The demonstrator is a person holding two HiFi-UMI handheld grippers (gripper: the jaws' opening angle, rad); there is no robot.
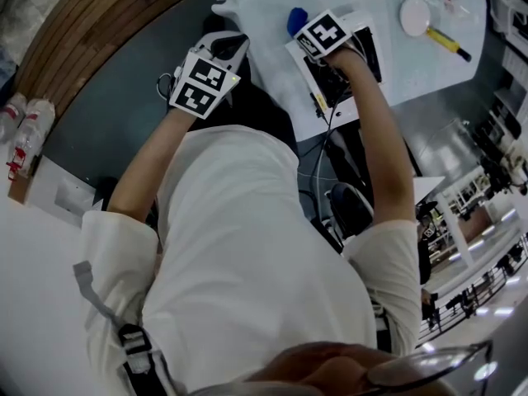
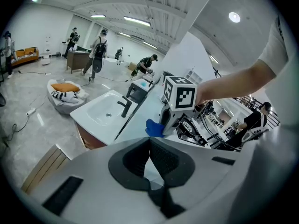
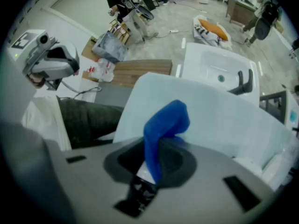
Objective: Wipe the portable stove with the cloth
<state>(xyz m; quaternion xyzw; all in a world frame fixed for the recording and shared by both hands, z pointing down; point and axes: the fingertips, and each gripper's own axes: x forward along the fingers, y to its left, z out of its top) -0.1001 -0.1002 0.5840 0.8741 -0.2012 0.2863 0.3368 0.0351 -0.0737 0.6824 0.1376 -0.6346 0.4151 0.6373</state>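
One folded, drooping blue cloth.

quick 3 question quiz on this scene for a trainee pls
1. What does the right claw grip? A) blue cloth B) sponge C) nothing
2. True or false: the left claw holds the blue cloth.
3. Fill in: the faucet on the sink is ___ in colour.
Key: 1 A; 2 false, it is shut and empty; 3 black.
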